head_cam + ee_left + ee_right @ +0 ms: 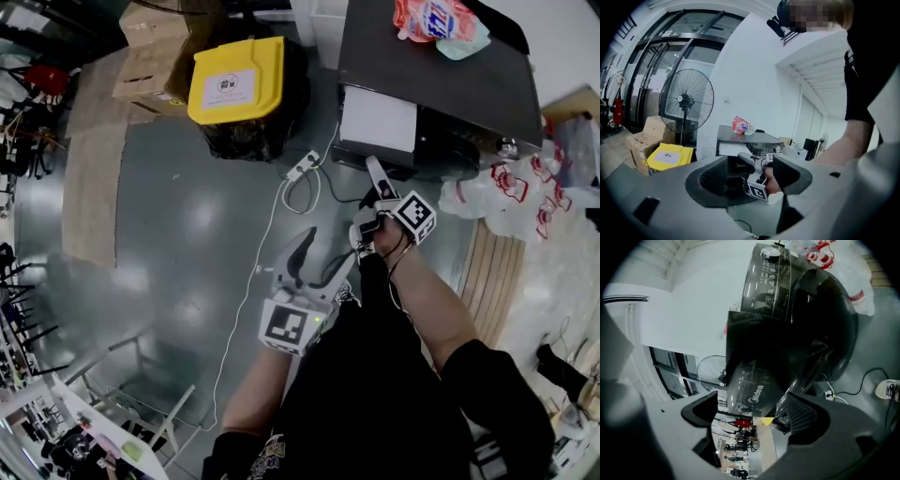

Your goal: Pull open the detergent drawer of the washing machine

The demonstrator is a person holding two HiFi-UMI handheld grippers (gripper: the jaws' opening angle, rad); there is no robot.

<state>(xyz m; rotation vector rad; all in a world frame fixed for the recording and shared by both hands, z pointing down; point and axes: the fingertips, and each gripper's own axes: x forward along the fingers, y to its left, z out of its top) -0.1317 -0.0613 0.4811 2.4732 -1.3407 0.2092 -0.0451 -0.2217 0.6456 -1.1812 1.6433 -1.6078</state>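
Note:
The dark washing machine [441, 75] stands at the top right of the head view. Its detergent drawer [378, 122] sticks out toward me, white on top. In the right gripper view the drawer's dark glossy front [750, 380] with a brand name fills the space just beyond the jaws. My right gripper [373, 192] is right below the drawer front, jaws apart with nothing clamped between them [750, 420]. My left gripper [314, 258] hangs lower and to the left over the floor, open and empty. The left gripper view [750, 176] looks at the machine and the right gripper from a distance.
A bin with a yellow lid [236, 80] and cardboard boxes [155, 47] stand left of the machine. A white power strip [302, 167] and cable lie on the grey floor. Plastic bags [511, 192] lie to the right. A red pouch [436, 21] rests on the machine. A standing fan [686, 101] shows.

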